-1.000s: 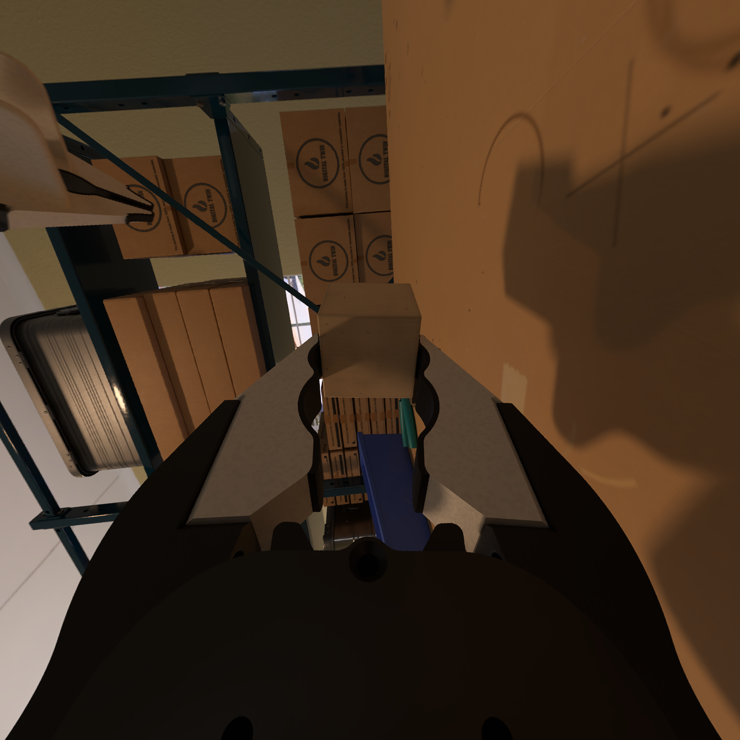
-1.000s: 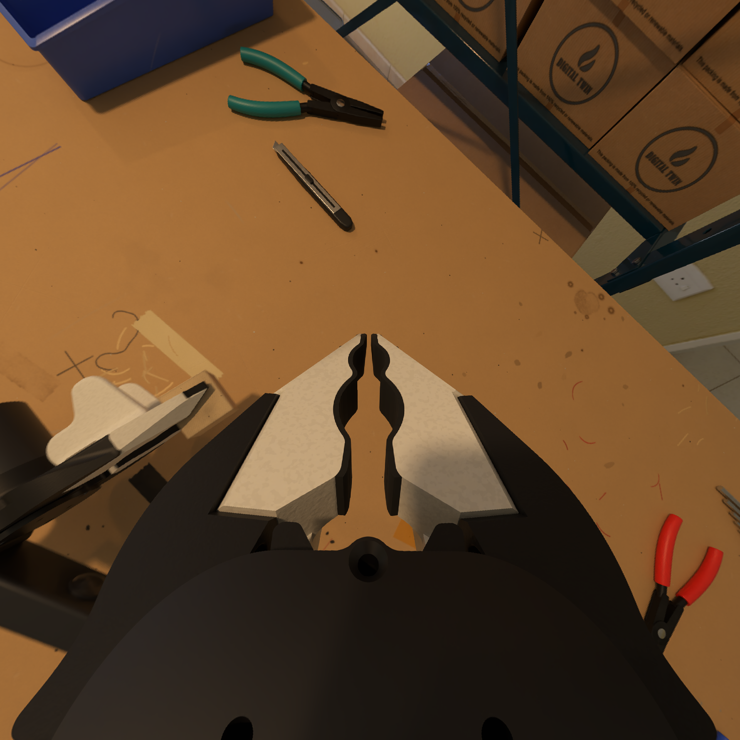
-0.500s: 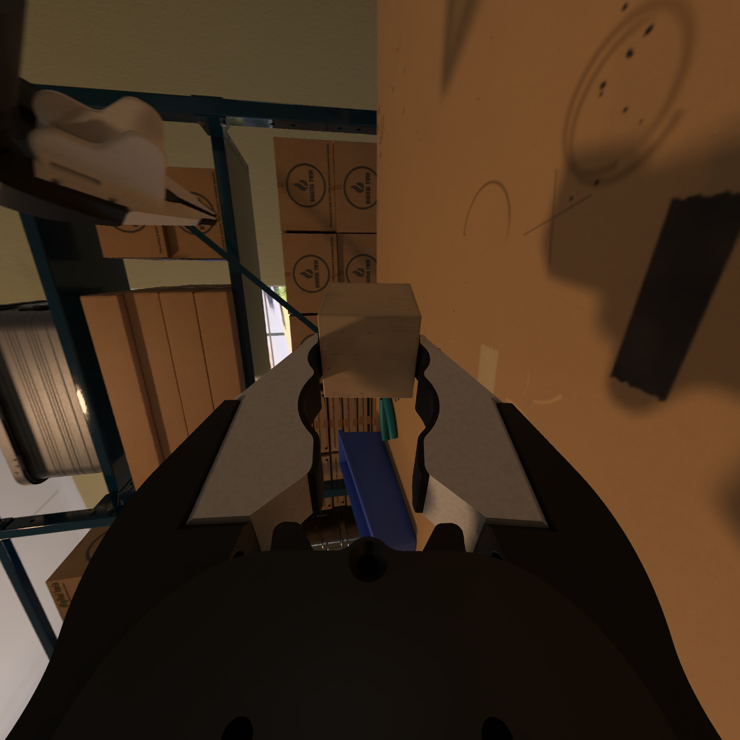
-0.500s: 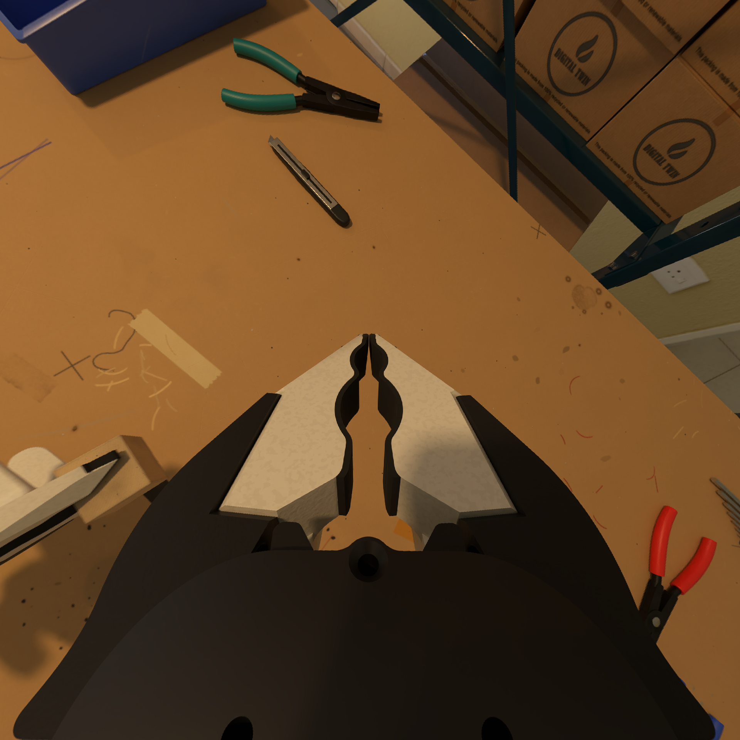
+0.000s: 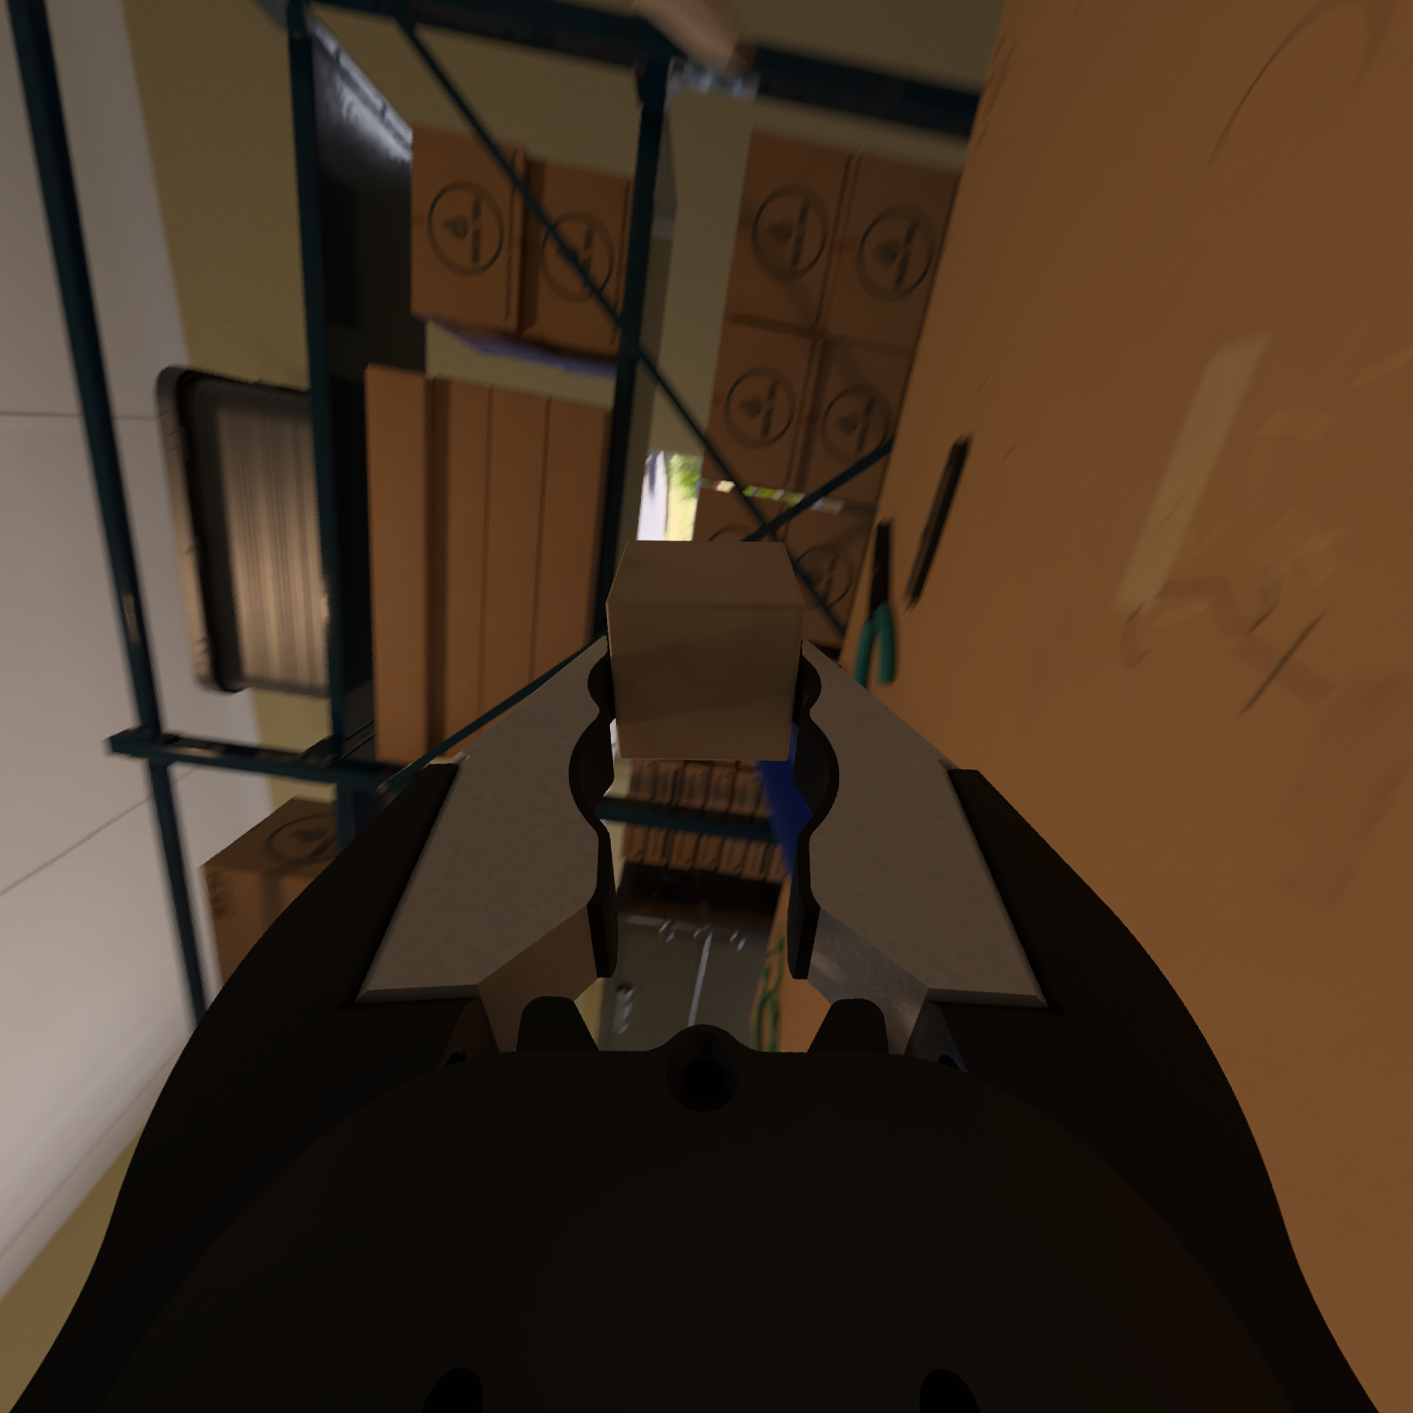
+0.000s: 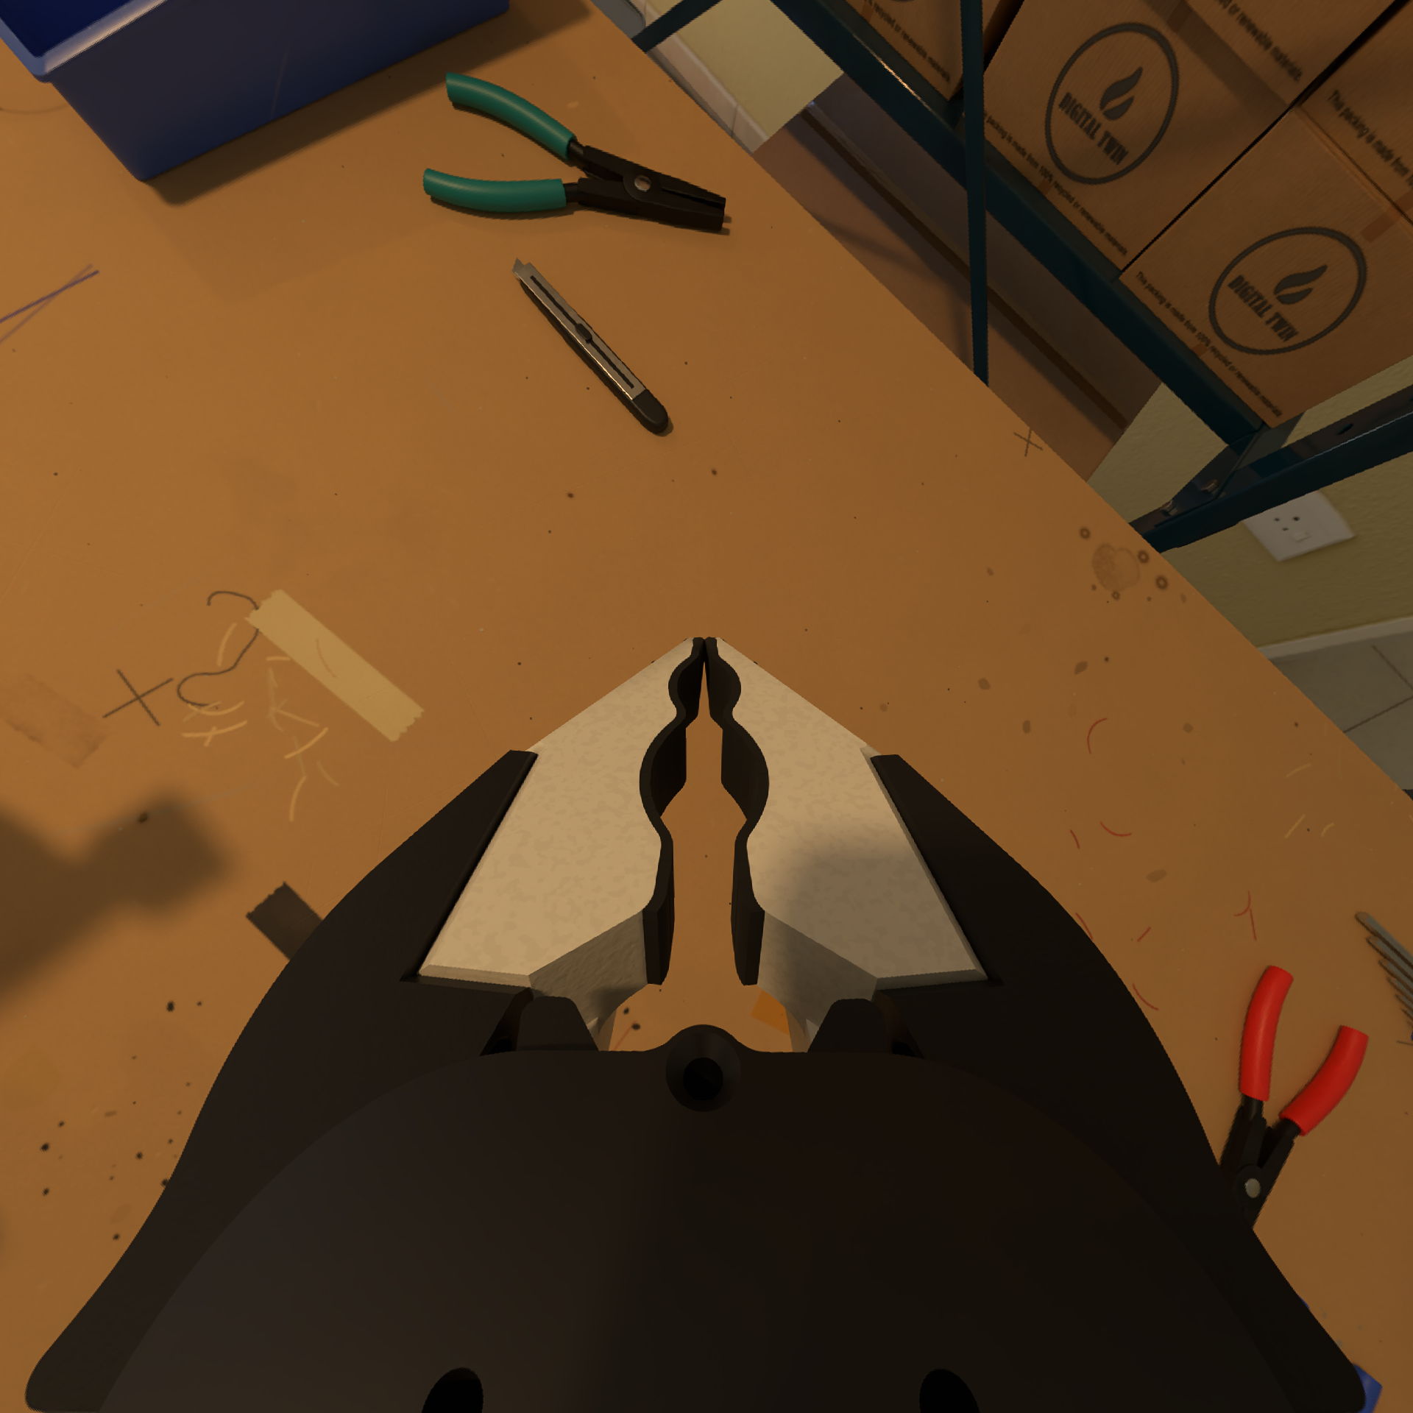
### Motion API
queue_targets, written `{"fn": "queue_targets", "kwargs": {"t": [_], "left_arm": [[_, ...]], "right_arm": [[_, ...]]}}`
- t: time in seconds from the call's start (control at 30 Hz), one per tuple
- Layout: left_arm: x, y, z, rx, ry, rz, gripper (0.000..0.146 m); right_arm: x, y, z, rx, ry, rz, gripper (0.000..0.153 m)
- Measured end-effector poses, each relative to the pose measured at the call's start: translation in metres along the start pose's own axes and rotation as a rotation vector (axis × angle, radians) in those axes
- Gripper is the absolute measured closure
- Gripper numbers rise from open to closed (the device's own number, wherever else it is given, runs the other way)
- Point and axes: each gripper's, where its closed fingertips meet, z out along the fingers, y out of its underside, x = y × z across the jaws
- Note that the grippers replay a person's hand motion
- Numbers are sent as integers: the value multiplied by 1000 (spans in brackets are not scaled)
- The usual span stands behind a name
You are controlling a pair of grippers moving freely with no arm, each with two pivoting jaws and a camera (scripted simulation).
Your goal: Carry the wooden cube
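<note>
Gone from the right gripper's (image 6: 704, 646) left, the left gripper (image 5: 704, 669) clamps the wooden cube (image 5: 703, 650); right fingertips nearly meet, empty.

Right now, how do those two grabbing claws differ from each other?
The left gripper is clamped on the wooden cube; the right gripper is shut on nothing. The left one is turned sideways along the workbench; the right one looks down onto it. Both share pale fingers and black bodies.

Blurred workbench (image 5: 1193, 535), perhaps tape-marked
</note>
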Motion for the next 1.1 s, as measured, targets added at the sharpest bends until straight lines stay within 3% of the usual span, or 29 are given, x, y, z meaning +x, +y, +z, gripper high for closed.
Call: {"fn": "queue_targets", "kwargs": {"t": [0.13,0.27,0.43,0.67,1.1], "left_arm": [[-24,86,-10,-109,-43,175,102],[0,158,-11,-209,106,252,102],[46,206,-9,-284,286,303,102],[83,232,-3,-315,397,308,102],[121,239,-4,-303,539,389,102]], "right_arm": [[0,0,0,-6,9,0,153],[0,0,0,-6,13,6,153],[0,-1,0,-14,21,3,153],[1,-2,2,-20,44,-15,152],[1,-2,2,-14,35,-5,153]]}}
